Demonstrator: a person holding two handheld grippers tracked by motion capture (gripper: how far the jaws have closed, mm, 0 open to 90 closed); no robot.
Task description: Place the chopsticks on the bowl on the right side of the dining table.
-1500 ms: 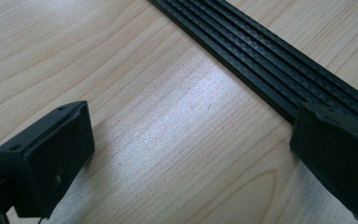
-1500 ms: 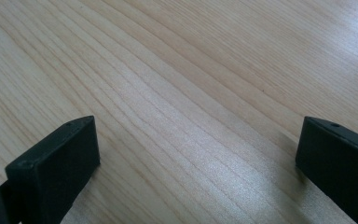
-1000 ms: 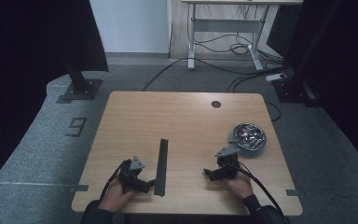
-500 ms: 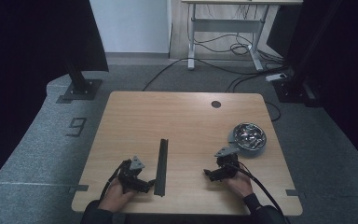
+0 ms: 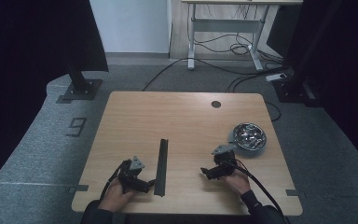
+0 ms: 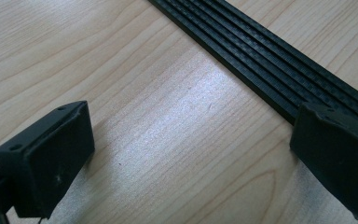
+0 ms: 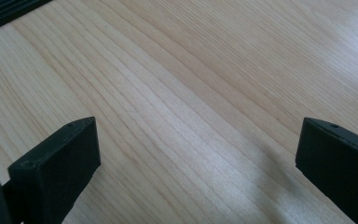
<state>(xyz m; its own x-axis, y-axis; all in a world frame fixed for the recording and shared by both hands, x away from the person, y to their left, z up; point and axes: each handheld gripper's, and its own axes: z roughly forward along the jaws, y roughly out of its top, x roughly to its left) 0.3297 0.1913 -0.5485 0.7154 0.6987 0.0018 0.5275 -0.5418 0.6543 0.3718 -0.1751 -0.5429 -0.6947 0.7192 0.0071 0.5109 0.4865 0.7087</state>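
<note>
Black rail (image 5: 161, 165) lies just beside left hand-held gripper (image 5: 145, 183).

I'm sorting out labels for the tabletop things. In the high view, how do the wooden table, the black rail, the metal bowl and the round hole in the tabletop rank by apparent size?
Largest to smallest:
1. wooden table
2. black rail, longest of the rest, though narrow
3. metal bowl, shorter than the rail but wider, so by area these two are close
4. round hole
</note>
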